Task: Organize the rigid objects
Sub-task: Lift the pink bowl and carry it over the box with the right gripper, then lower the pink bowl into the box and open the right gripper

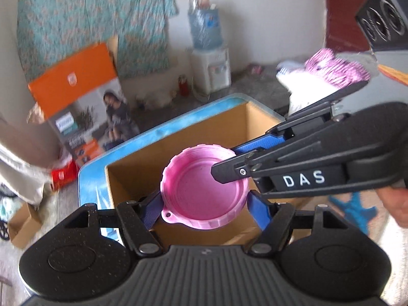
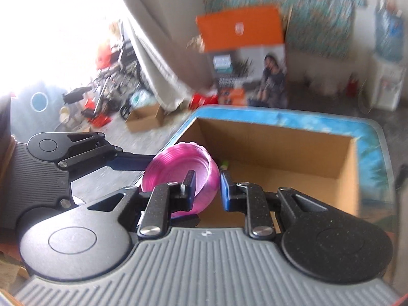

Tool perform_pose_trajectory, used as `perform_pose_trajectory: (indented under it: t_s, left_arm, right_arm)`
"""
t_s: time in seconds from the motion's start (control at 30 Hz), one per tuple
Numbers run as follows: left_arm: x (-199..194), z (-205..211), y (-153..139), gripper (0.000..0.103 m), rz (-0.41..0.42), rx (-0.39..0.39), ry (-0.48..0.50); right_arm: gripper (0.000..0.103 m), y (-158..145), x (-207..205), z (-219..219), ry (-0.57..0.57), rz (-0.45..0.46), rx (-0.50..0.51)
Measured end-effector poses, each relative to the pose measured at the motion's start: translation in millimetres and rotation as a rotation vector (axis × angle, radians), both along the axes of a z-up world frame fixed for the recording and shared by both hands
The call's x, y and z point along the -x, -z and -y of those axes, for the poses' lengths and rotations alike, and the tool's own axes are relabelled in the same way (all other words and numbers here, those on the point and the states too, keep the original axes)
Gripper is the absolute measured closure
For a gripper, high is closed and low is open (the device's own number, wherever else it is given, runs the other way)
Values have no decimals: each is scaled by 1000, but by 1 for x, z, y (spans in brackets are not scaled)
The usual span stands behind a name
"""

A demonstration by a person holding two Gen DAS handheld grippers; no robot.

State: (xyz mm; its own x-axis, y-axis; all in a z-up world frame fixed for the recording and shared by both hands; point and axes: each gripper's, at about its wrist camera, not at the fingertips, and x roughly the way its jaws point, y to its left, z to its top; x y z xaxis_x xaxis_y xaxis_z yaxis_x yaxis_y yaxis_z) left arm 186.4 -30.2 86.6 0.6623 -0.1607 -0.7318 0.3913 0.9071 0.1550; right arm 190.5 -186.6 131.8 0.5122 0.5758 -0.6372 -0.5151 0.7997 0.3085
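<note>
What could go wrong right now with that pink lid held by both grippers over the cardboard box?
1. The right gripper pinches only the pink lid's thin wall; it may slip.
2. The left gripper spans the lid too, so uneven pulling could twist it free.
3. Dropped, it might miss the cardboard box.

A pink lid (image 1: pixel 204 191) sits at centre, gripped across its width by the left hand-held gripper (image 1: pixel 204 201). The right hand-held gripper (image 1: pixel 227 168) reaches in from three o'clock, pinching the lid's rim, above an open cardboard box (image 1: pixel 178 150) on the blue bench (image 1: pixel 158 132).
</note>
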Motion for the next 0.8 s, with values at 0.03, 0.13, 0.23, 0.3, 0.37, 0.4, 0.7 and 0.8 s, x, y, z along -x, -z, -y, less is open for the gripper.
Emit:
perform_pose_trajectory:
  t_s: [0.03, 0.13, 0.23, 0.3, 0.37, 0.4, 0.7, 0.8]
  left_arm:
    - [-8, -7, 4, 30, -35, -3, -7]
    - [-31, -19, 23, 30, -136, -11, -23]
    - [-48, -24, 43, 30, -225, -22, -26]
    - [-55, -25, 54, 30, -268, -34, -22]
    - [-58, -25, 63, 29, -304, -46, -14]
    - [-58, -24, 67, 30, -319, -53, -12]
    - [-73, -30, 78, 31, -411, -18, -21]
    - [-76, -31, 77, 31, -423, -1, -40]
  right_arm:
    - [84, 6, -14, -7, -8, -46, -4]
    - [84, 29, -53, -21, -34, -178, -2]
    - [84, 57, -79, -33, -49, -305, 6]
    - [84, 76, -86, -40, -58, -375, 20]
    - [84, 94, -91, -45, -67, -436, 34]
    - [84, 99, -94, -47, -73, -462, 43]
    - [84, 147, -103, -67, -128, -625, 98]
    - [83, 153, -106, -76, -137, -646, 121]
